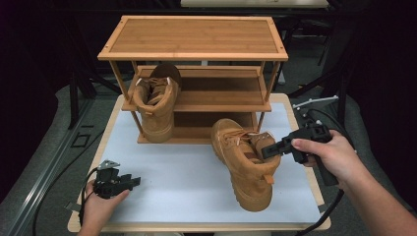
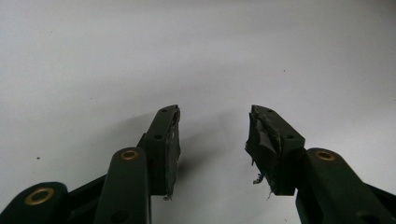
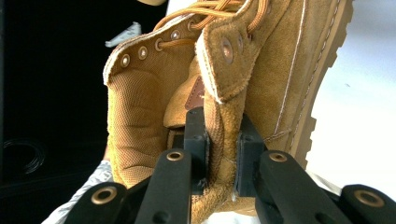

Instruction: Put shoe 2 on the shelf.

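From the high view, the right gripper (image 1: 268,147) is clamped on the collar of a tan boot (image 1: 244,162), which sits just ahead of and below its jaws, over the white mat (image 1: 172,172) in front of the wooden rack (image 1: 193,54). The boot's long axis runs roughly from the rack toward the person, toe at the near end, and it leans over on its side, which looks like the result of being held by one edge of the opening. A second boot (image 1: 156,105) already stands on the rack's lower shelf, so this one is probably headed for the spot beside it. The left gripper (image 1: 129,182) rests well off to the other side, near the mat's front corner (out of the way, I'd guess).

In the left gripper view, its fingers (image 2: 166,149) stand wide apart with bare mat between them.

In the right gripper view, the jaws pinch the boot's collar wall (image 3: 222,135), one pad inside the opening and one outside, with the laces running away above.
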{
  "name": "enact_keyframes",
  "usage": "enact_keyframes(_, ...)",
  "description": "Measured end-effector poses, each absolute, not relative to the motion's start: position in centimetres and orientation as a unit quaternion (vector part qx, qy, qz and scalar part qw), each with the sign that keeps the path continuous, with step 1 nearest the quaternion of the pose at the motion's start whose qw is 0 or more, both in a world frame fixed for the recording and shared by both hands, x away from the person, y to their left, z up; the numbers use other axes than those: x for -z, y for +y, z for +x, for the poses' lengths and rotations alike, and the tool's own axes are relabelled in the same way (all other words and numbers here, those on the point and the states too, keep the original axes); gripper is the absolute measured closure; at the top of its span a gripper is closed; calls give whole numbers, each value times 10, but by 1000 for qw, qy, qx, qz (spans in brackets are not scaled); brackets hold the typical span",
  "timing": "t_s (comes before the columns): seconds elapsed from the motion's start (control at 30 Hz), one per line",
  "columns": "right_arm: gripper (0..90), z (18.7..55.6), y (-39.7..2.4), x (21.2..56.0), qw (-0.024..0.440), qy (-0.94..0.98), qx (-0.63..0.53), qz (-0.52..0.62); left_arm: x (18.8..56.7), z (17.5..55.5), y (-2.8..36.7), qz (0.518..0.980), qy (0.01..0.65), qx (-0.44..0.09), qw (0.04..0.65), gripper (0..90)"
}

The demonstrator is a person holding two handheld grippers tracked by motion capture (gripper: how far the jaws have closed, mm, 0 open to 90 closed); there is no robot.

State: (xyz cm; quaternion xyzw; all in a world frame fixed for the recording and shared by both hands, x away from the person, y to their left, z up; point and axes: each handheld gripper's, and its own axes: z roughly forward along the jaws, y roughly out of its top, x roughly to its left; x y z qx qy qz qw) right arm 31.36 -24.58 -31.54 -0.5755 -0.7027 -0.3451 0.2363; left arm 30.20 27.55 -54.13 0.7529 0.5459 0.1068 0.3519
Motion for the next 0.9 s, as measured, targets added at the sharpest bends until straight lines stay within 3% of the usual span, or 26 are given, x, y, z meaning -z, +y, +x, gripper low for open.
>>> enact_keyframes(0.37, 799, 326, -235, 266, 219, -693, 414, -548, 541, 302, 277, 752, 546, -107, 353, 533)
enact_keyframes(0.67, 800, 363, -228, 273, 211, -667, 451, -554, 541, 303, 277, 751, 548, -108, 353, 533)
enact_keyframes(0.9, 800, 397, -217, 283, 162, -647, 467, -580, 542, 304, 278, 752, 546, -108, 353, 533)
